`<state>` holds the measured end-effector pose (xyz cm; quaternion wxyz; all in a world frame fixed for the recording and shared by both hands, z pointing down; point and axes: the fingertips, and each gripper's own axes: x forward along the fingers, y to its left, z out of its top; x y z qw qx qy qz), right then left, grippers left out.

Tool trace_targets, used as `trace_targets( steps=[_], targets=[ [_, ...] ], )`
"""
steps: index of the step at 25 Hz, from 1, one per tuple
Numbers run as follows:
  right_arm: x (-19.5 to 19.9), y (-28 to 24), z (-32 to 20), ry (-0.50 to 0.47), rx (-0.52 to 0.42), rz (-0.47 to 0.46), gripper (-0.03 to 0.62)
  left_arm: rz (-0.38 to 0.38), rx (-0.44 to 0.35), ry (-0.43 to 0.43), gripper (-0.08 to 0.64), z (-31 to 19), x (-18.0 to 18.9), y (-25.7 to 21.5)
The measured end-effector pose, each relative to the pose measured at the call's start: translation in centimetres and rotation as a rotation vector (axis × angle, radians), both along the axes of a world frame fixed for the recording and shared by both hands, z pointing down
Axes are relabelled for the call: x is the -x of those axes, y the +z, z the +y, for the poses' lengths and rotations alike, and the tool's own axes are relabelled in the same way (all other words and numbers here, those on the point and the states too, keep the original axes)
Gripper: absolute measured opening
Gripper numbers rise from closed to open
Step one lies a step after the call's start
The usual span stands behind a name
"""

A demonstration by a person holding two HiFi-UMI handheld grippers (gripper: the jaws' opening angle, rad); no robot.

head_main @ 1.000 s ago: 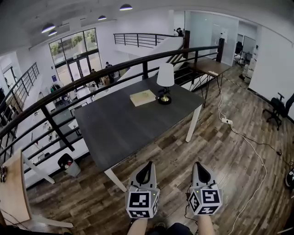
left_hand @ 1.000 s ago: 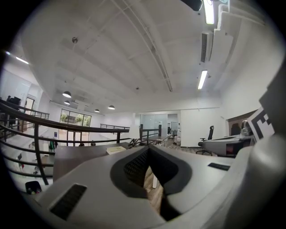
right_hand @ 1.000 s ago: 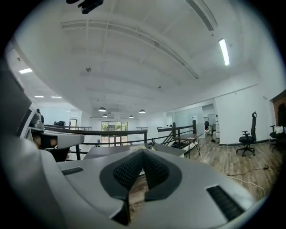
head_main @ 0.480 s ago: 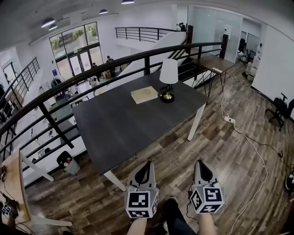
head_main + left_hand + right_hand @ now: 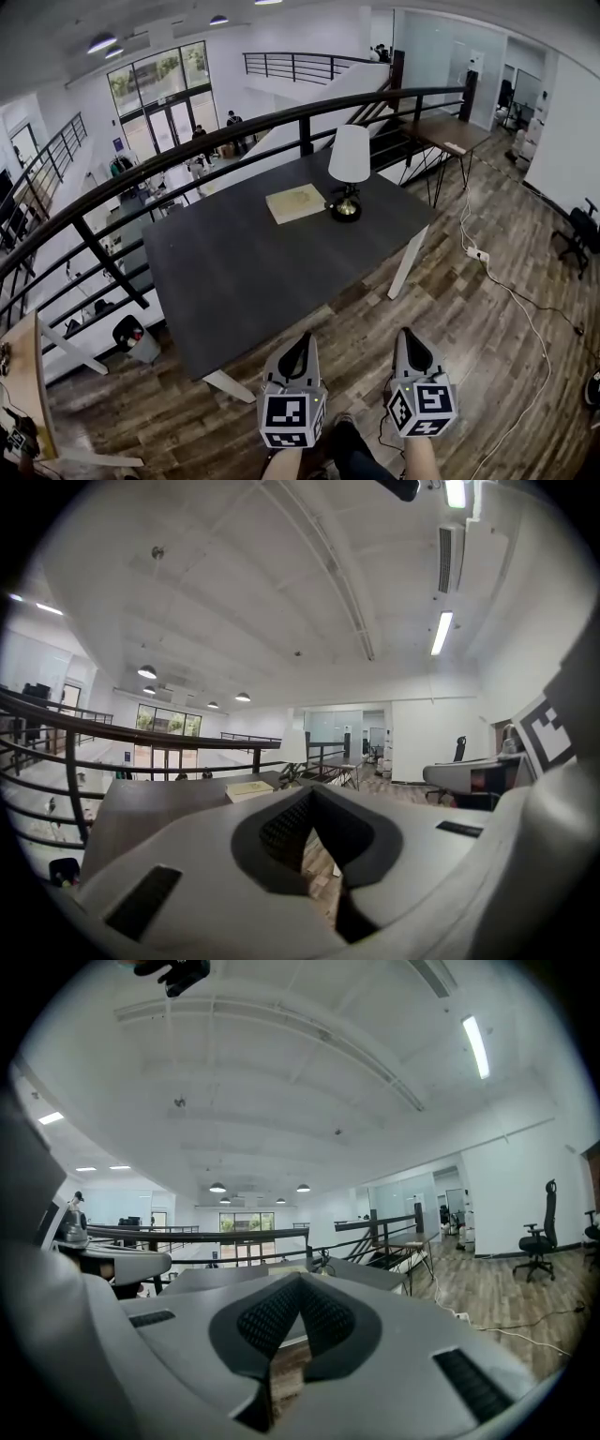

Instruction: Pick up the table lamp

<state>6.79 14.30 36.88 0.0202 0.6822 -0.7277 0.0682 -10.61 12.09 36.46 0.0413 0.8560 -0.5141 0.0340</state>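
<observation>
The table lamp [image 5: 348, 174], with a white shade and a dark round base, stands at the far right of the dark grey table [image 5: 234, 272]. In the left gripper view the table lamp [image 5: 293, 747] shows small beyond the jaws. A pale book [image 5: 295, 202] lies just left of the lamp's base. My left gripper [image 5: 301, 341] and right gripper [image 5: 409, 337] are held side by side above the wooden floor, short of the table's near edge and far from the lamp. Both are shut with nothing between their jaws.
A black railing [image 5: 187, 159] runs behind the table over a drop to a lower floor. A second table [image 5: 441, 134] stands at the back right. A white cable and power strip [image 5: 478, 254] lie on the floor at right, near an office chair [image 5: 583, 230].
The table and lamp have come nearer and sit lower in the head view as both grippers moved toward them. Both stay shut and empty.
</observation>
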Motion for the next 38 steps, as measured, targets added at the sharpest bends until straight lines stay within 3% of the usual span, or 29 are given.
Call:
trace_targets(
  steps=[18,38],
  targets=[
    [-6.0,-0.1,-16.2,-0.095,0.001,-0.001,-0.009,-0.002,-0.007,-0.088,0.014,-15.1,-6.2,-0.7],
    [-6.3,1.9,-25.1,-0.159,0.031,-0.023,-0.011,-0.006,0.032,-0.094,0.013,-23.4,-9.0,0.9]
  ],
)
